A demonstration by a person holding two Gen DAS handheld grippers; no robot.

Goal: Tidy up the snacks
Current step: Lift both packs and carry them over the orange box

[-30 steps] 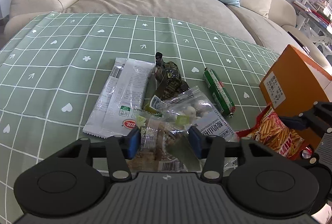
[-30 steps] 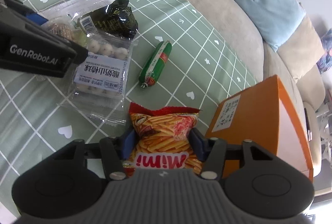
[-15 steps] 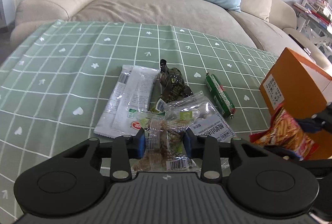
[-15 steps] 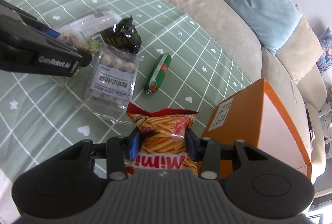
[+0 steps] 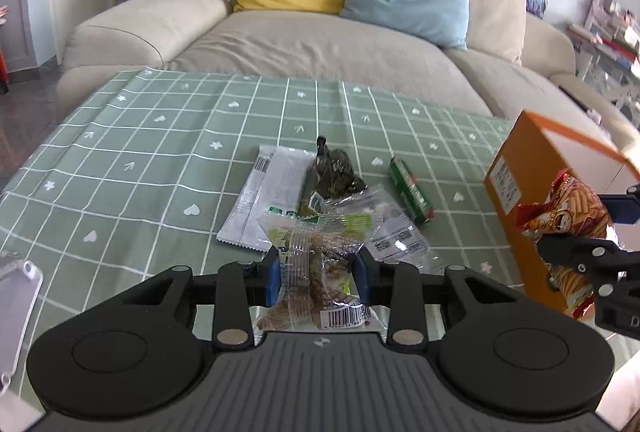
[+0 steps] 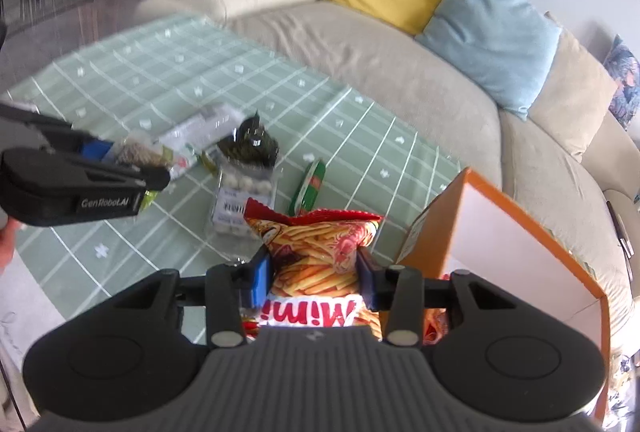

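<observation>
Right wrist view: the red-and-orange Mimi snack bag (image 6: 320,252) sits pinched between the two blue pads of the right gripper (image 6: 316,272), raised off the green checked tablecloth (image 6: 160,80), with the open orange box (image 6: 520,232) just ahead and to that gripper's right. In the left wrist view the left gripper (image 5: 318,274) is likewise clamped on a clear snack packet (image 5: 316,264), whose barcode end lies nearest the camera. Beyond it, further out on the cloth, lie a white wrapper (image 5: 272,196), a dark crinkled packet (image 5: 334,172), a clear tray of pale balls (image 6: 244,200) and a green sausage stick (image 5: 412,192).

My judgement is that the step in hand is carrying both packets to the box. To do it well, bring the bag over the box's open mouth before letting go, and take the hands in turn so they don't collide.

Legible writing: "Mimi" on the bag, "GenRobot.AI" on the left gripper's side. The other labels are too small to read.
</observation>
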